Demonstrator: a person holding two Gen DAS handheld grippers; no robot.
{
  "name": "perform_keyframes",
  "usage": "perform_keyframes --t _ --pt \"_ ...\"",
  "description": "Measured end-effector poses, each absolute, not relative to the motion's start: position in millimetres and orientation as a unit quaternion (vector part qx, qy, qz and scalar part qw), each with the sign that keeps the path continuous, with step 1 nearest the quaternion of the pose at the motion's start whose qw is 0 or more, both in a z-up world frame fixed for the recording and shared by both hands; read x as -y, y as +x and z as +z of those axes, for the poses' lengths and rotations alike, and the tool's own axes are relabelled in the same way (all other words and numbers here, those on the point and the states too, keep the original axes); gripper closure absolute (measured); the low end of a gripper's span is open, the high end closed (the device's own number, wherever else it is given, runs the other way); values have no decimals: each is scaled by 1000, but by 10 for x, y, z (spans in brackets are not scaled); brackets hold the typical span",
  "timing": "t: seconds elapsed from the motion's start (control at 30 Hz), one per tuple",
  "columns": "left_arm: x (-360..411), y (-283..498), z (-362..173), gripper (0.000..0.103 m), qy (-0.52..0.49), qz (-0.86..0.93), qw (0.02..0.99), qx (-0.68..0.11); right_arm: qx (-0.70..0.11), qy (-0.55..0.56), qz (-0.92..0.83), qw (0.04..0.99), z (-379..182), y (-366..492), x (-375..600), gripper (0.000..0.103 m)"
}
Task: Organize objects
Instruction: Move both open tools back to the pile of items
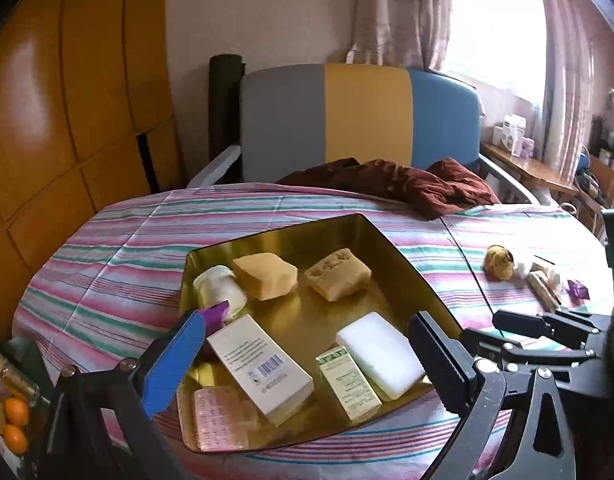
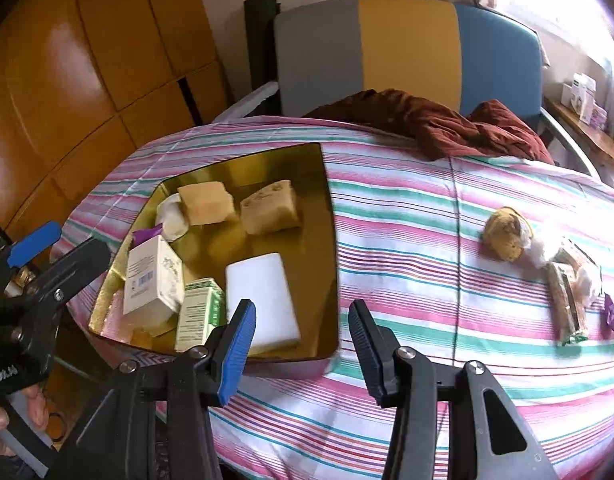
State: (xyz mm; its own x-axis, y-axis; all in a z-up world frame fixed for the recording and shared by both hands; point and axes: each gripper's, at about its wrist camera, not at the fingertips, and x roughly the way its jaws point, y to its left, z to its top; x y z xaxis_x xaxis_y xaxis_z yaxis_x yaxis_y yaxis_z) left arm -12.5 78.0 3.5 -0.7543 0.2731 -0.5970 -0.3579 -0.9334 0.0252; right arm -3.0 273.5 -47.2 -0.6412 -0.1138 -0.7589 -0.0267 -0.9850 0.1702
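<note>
A gold tray (image 1: 399,256) (image 2: 331,240) on the striped table holds two tan soap blocks (image 1: 265,276), a white bar (image 1: 381,354) (image 2: 263,300), a white box (image 1: 261,368) (image 2: 153,276), a green box (image 1: 347,382) (image 2: 199,312), a pink bar (image 1: 217,418) and a white jar (image 1: 221,292). My left gripper (image 1: 307,358) is open over the tray's near side, holding nothing. My right gripper (image 2: 303,346) is open and empty above the tray's near right corner. A yellow-brown lump (image 2: 505,234) (image 1: 499,262), wrapped bars (image 2: 567,300) and a purple wrapper (image 2: 613,312) lie at the right.
A dark red cloth (image 1: 403,184) (image 2: 439,124) lies at the table's far edge before a grey, yellow and blue chair (image 1: 363,112). Wooden cabinets (image 1: 67,100) stand left. A shelf with boxes (image 1: 511,136) is far right. Small oranges (image 1: 15,424) sit at the lower left.
</note>
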Motion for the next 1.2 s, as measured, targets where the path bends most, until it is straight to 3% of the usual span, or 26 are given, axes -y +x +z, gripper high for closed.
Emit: perform_keyframes --t 1.2 --pt "-1522 87 -23 1 -297 908 243 -168 78 414 -891 -168 -311 32 -4663 54"
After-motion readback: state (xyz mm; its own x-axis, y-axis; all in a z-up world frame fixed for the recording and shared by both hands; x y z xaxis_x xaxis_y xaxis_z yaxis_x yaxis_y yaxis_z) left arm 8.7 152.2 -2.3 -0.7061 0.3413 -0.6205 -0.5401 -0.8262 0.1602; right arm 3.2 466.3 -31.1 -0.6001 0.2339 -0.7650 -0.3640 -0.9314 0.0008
